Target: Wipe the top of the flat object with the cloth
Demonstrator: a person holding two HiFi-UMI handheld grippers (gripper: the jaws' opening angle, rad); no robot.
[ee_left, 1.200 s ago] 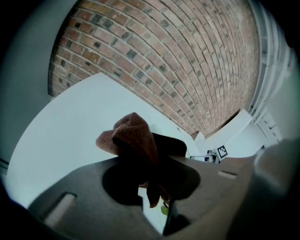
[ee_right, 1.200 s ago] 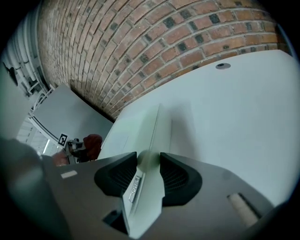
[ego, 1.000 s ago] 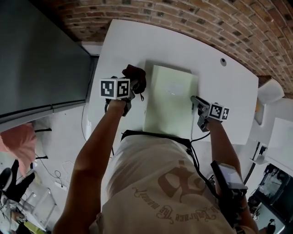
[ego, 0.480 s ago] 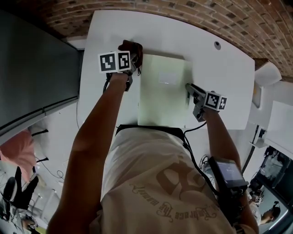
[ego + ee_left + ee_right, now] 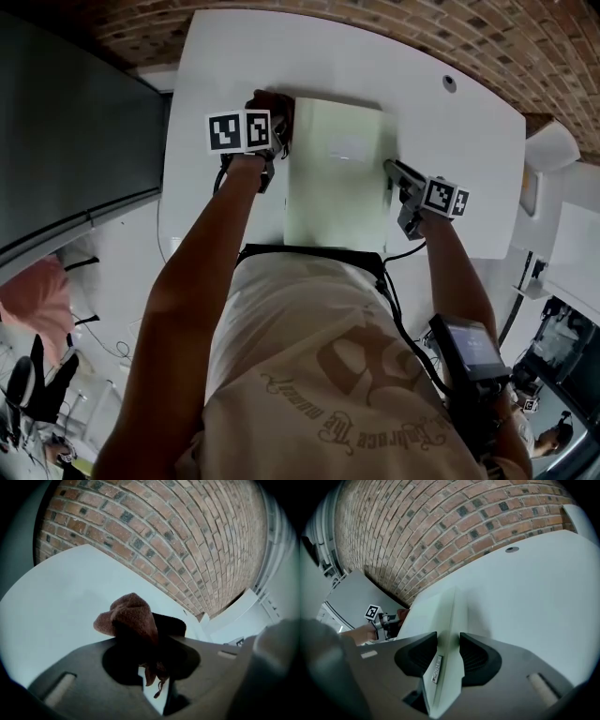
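Red-brick wall point(image 5: 440, 536) behind white desk point(image 5: 469, 159). Pale green flat rectangular slab point(image 5: 337, 187) lies on desk, mid-surface, long side running away from person. Right tool point(image 5: 449, 656) clamped on slab's right edge, pad on each face. Left tool point(image 5: 150, 660) closed on bunched dark brown terry cloth point(image 5: 131, 616); cloth bulges out past jaws, frayed end hanging between them. In head view cloth sits just beside slab's far left corner; contact with slab unclear.

White table point(image 5: 469, 169) against a red brick wall point(image 5: 525, 47)
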